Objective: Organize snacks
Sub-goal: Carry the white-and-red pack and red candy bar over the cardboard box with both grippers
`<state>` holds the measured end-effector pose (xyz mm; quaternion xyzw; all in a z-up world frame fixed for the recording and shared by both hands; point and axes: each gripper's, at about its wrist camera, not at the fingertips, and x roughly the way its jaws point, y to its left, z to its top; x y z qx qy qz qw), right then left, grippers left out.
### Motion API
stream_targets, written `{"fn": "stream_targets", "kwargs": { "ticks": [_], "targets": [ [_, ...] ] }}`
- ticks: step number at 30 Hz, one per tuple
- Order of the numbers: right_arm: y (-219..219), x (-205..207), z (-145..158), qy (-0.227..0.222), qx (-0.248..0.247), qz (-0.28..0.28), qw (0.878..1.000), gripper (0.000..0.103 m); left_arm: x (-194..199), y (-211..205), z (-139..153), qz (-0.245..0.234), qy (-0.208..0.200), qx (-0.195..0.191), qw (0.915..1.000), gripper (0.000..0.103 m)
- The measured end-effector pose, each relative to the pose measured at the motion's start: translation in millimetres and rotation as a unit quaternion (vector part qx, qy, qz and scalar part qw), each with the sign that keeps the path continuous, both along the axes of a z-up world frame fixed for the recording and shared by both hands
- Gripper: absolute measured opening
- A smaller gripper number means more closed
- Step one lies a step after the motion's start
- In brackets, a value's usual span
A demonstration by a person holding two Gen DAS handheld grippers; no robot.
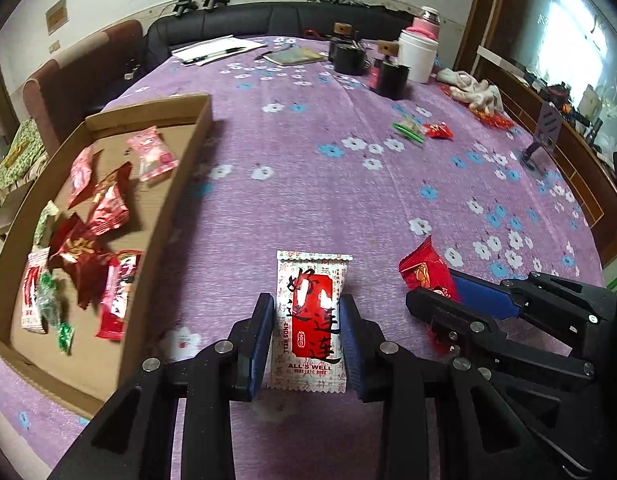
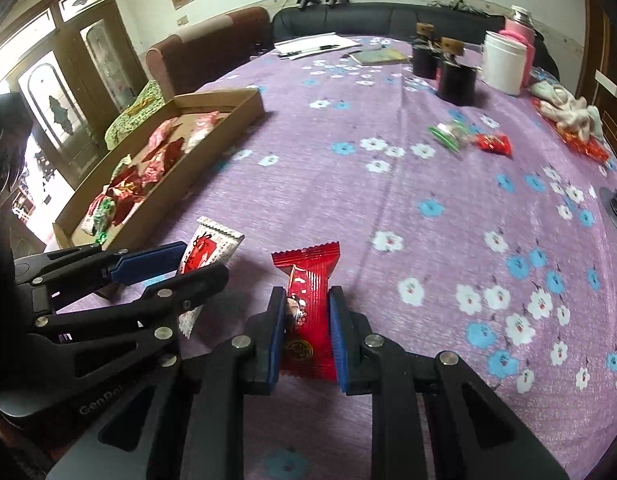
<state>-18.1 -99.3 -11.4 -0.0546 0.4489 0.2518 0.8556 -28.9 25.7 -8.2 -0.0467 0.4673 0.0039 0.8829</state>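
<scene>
My left gripper [image 1: 307,304] is shut on a white and red snack packet [image 1: 310,320], held above the purple cloth. To its right, my right gripper [image 1: 440,284] shows with a red snack packet [image 1: 426,270] in it. In the right wrist view my right gripper [image 2: 307,300] is shut on that red snack packet [image 2: 308,312]. The left gripper [image 2: 200,258] appears at the left there, with the white packet [image 2: 210,248] between its fingers. A shallow cardboard box [image 1: 188,168] lies at the left with several snacks [image 1: 96,236] inside. The same cardboard box [image 2: 244,110] sits left of centre in the right wrist view.
A green packet [image 1: 408,128] and a small red packet [image 1: 438,130] lie loose far right on the flowered tablecloth [image 1: 308,168]. Black jars [image 1: 388,78], a white tub [image 1: 416,56], papers [image 1: 216,50] and a crumpled cloth [image 1: 472,90] stand at the far edge. A black stand [image 1: 542,136] is at right.
</scene>
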Motion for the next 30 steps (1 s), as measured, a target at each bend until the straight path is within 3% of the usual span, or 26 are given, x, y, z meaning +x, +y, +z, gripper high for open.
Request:
{"fn": "stream_targets", "kwargs": {
  "ticks": [8, 16, 30],
  "targets": [
    [30.3, 3.6, 16.5, -0.011, 0.000, 0.030, 0.999, 0.020, -7.2, 31.3, 16.1, 0.032, -0.021, -0.006, 0.9992, 0.034],
    [96.2, 15.7, 33.3, -0.032, -0.008, 0.089, 0.995, 0.021, -5.8, 92.4, 26.2, 0.099, -0.025, -0.023, 0.9945, 0.034],
    [182.5, 14.1, 26.0, -0.015, -0.010, 0.168, 0.986, 0.021, -27.4, 168.6, 18.9, 0.181, -0.007, -0.016, 0.9833, 0.035]
  ]
}}
